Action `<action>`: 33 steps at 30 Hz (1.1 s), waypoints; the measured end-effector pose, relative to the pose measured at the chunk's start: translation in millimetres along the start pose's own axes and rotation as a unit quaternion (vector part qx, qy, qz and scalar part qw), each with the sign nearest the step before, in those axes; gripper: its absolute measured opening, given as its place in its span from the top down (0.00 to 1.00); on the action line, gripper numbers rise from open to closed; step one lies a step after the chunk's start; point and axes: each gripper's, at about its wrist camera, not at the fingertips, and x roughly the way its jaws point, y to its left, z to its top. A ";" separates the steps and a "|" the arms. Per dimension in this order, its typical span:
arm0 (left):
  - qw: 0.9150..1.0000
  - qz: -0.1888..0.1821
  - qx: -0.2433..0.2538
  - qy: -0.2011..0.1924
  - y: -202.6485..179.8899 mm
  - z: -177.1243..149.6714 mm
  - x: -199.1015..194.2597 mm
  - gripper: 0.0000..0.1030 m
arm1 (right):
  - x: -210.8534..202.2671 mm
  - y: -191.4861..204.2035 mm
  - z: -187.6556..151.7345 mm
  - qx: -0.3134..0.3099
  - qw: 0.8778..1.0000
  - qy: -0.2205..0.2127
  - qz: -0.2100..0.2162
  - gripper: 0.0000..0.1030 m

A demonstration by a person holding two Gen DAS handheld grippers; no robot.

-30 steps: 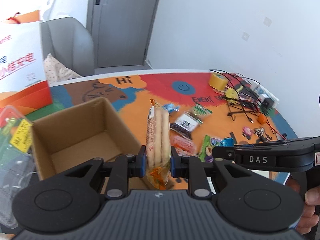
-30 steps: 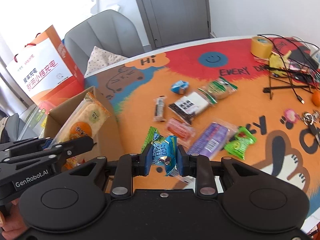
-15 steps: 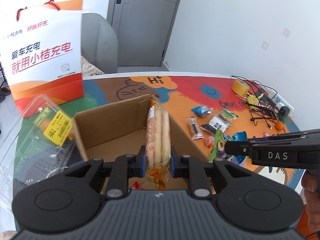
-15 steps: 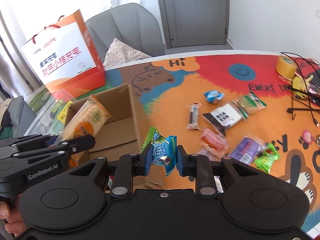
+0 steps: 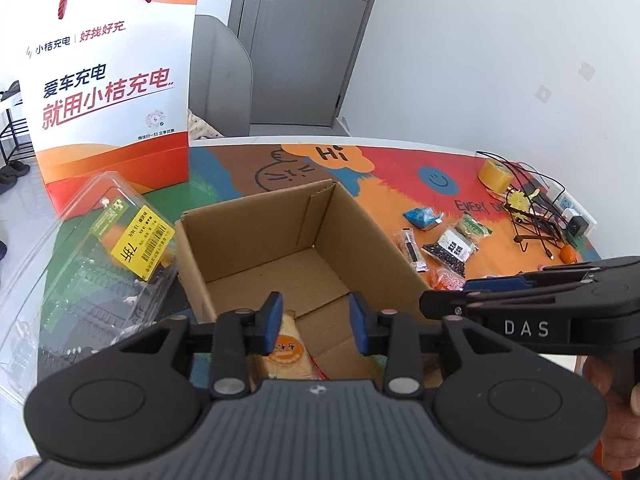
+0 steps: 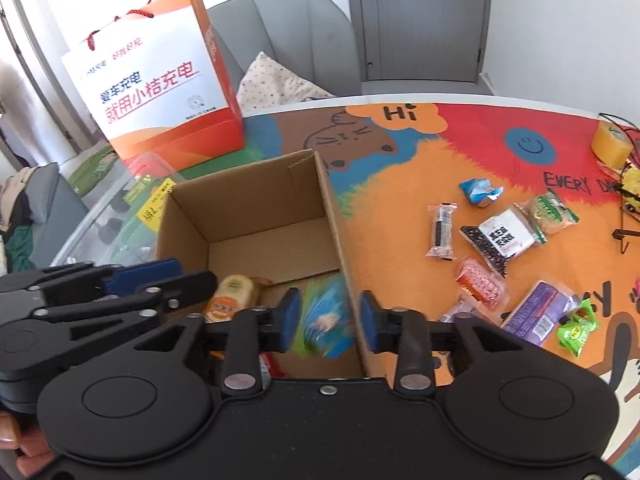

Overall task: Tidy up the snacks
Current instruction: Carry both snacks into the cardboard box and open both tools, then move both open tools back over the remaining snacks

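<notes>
White-walled room w/ grey door; cartoon-print orange tabletop (image 6: 400,208) still strewn w/ wrapped snacks. Open brown cardboard box (image 5: 352,232) sits mid-table. Both hand-held grippers hang over it, jaws just been opening: left hand-held gripper (image 5: 316,322) apart, yellow-orange biscuit pack (image 5: 286,354) lying loose below; right hand-held gripper (image 6: 329,320) apart, blurred blue-green candy packet (image 6: 326,328) dropping free. Best lift straight up, clear of box walls, before the next pick.

One cardboard box (image 6: 248,216) holds two snack packets (image 6: 236,294), while eight more packets (image 6: 440,226) lie scattered at its three o'clock; one gift bag (image 6: 160,80) and one clear plastic container (image 5: 100,256) stand alongside.
</notes>
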 end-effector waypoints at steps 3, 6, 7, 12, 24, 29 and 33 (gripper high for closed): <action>1.000 -0.002 0.002 0.002 -3.4 0.0 1.2 0.59 | -2.7 -5.1 -2.7 0.003 1.000 -0.001 -0.015 0.50; 1.000 -0.004 0.006 0.002 -9.9 1.3 2.2 0.57 | -5.3 -12.6 -4.1 0.008 1.000 0.000 -0.021 0.50; 1.000 -0.005 0.009 0.002 -12.8 1.4 2.2 0.56 | -6.2 -14.8 -5.0 0.010 1.000 0.000 -0.024 0.50; 1.000 -0.010 0.019 0.000 -26.9 1.5 2.5 0.51 | -8.6 -29.1 -10.3 0.019 0.999 0.000 -0.034 0.48; 0.999 -0.018 0.049 0.004 -65.3 -1.6 11.6 0.27 | -21.2 -82.7 -30.9 0.069 0.997 -0.003 -0.047 0.41; 0.998 -0.019 0.065 0.002 -87.0 -1.8 15.5 0.23 | -24.1 -108.2 -39.7 0.097 0.994 -0.006 -0.053 0.38; 0.997 -0.024 0.073 0.007 -102.1 -2.5 22.6 0.23 | -26.5 -125.3 -48.4 0.113 0.992 -0.008 -0.057 0.38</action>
